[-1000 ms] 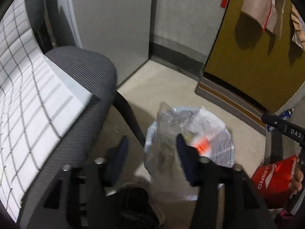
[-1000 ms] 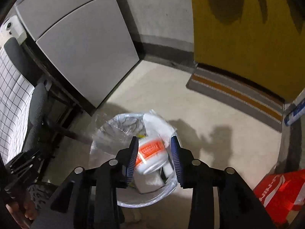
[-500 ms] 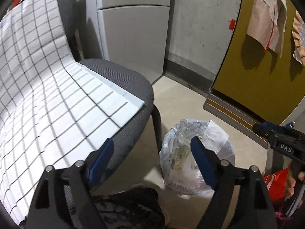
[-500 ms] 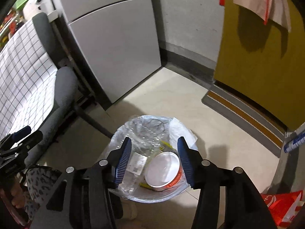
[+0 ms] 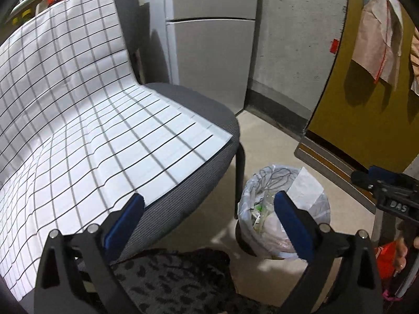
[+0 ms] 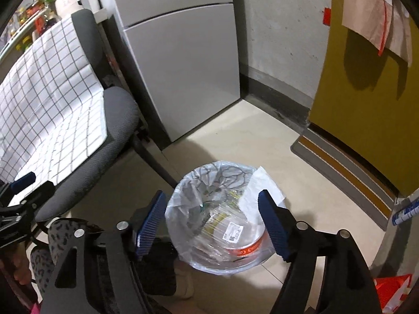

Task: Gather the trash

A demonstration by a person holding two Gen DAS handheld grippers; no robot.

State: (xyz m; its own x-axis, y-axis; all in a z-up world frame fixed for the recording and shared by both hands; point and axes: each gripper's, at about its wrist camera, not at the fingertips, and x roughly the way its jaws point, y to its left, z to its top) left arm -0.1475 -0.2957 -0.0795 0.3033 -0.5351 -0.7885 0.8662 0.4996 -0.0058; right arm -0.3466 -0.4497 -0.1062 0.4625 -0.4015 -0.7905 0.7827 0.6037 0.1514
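A round trash bin lined with a clear plastic bag [image 6: 225, 183] stands on the floor by the chair; it also shows in the left wrist view [image 5: 311, 209]. Inside lie a white paper cup with a red band [image 6: 248, 246], clear plastic wrap and a white paper sheet [image 6: 262, 183]. My right gripper [image 6: 212, 225] is open and empty, raised above the bin. My left gripper [image 5: 207, 217] is open and empty, to the left of the bin, above the chair's front edge.
A grey chair [image 5: 188, 183] draped with a white checked cloth [image 5: 78, 130] stands left of the bin. A grey fridge [image 6: 183, 65] is behind. A yellow door [image 6: 366, 104] with a striped mat [image 6: 345, 170] is to the right. A red bag [image 6: 392, 290] sits at lower right.
Both grippers have risen and pulled back from the bin. The right gripper has opened and the cup it held now lies in the bin. The left jaws have opened wider.
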